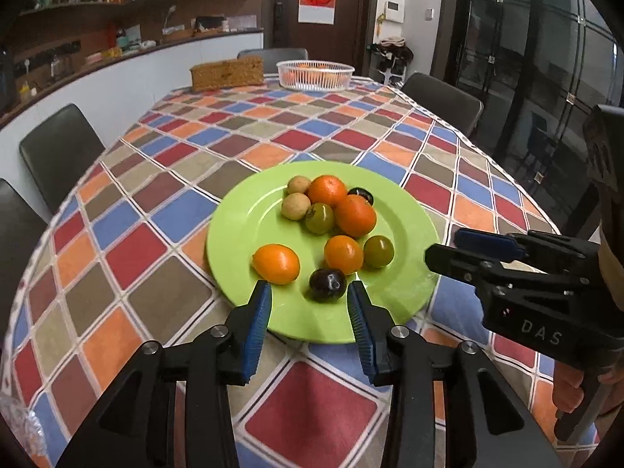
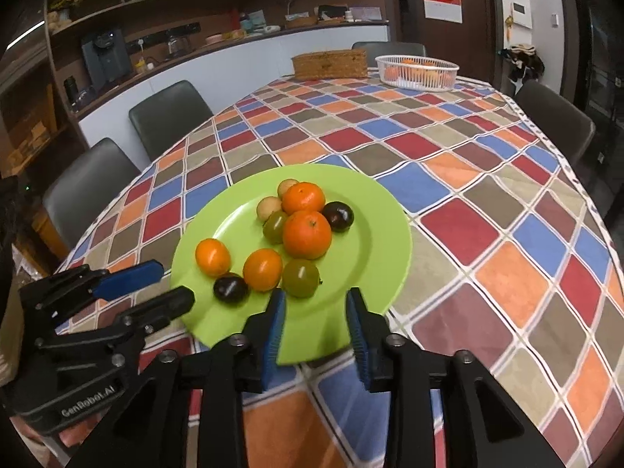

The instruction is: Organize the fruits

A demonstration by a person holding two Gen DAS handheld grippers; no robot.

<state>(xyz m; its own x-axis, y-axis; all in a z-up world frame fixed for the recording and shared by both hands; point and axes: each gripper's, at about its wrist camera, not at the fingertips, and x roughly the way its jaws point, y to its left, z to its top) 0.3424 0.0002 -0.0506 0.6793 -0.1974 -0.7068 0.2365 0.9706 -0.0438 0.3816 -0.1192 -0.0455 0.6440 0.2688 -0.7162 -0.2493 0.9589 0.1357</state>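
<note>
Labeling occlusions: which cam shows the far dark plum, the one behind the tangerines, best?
Right wrist. The far dark plum shows nearly whole there, beside the big tangerine on the green plate. In the left wrist view the same plum is only a sliver, mostly hidden behind the tangerines.

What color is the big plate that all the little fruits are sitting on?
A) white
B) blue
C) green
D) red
C: the plate holding the fruits is bright lime green in both wrist views, with the checkered tablecloth around it.
</note>
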